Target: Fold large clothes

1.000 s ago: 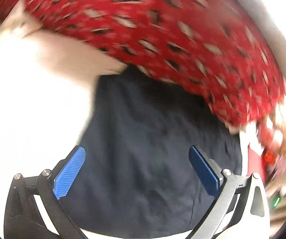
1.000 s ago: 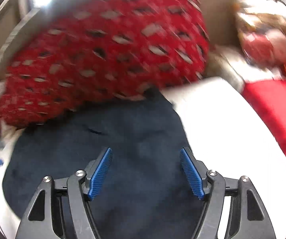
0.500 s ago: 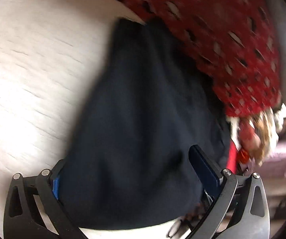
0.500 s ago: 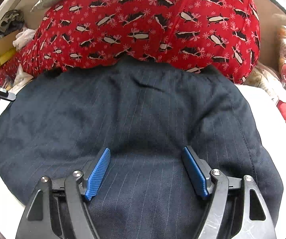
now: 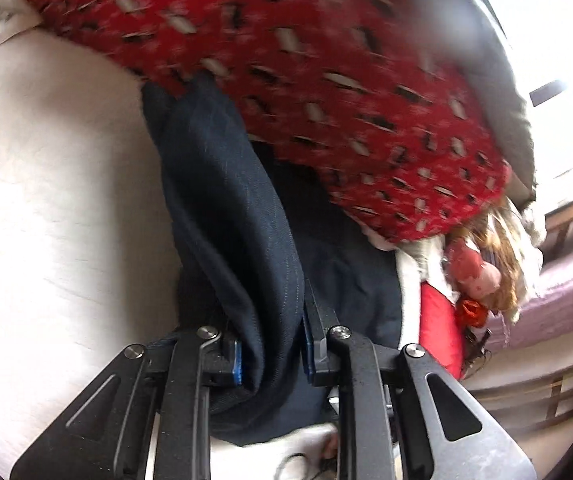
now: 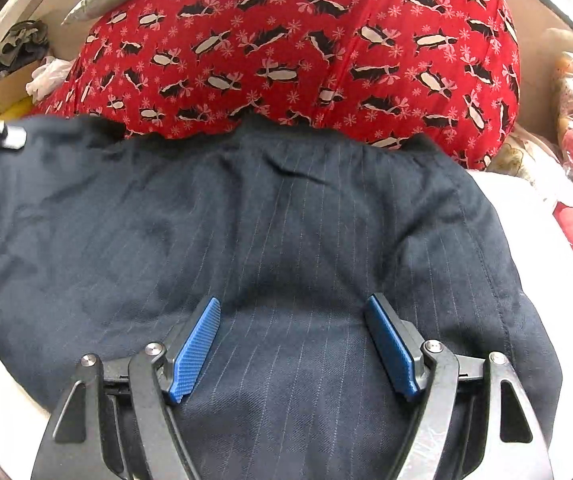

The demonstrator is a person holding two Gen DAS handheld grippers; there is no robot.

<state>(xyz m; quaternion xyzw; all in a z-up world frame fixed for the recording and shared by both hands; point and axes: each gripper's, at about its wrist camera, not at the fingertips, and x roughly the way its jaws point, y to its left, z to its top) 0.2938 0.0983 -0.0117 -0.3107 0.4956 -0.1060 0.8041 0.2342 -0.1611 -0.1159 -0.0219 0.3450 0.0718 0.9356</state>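
The left claw (image 5: 272, 354) is now closed on a bunched edge of the navy garment (image 5: 230, 216); half a second ago the cloth only lay between its spread pads, and a second ago the pads stood wide apart above it. A grasp has thus been made on that side, which suggests a fold is about to be lifted or drawn over. The right claw (image 6: 294, 350) is held wide open over the garment (image 6: 286, 240), its blue pads (image 6: 196, 348) apart with nothing gripped, as it was half a second ago.

Ahead of both claws the garment is spread on a white bed (image 5: 46, 200), its far edge touching a red penguin-print pillow (image 6: 306, 48).

The pinch is shown only in the left view. The garment's full spread, pinstripes and seam are shown only in the right view.
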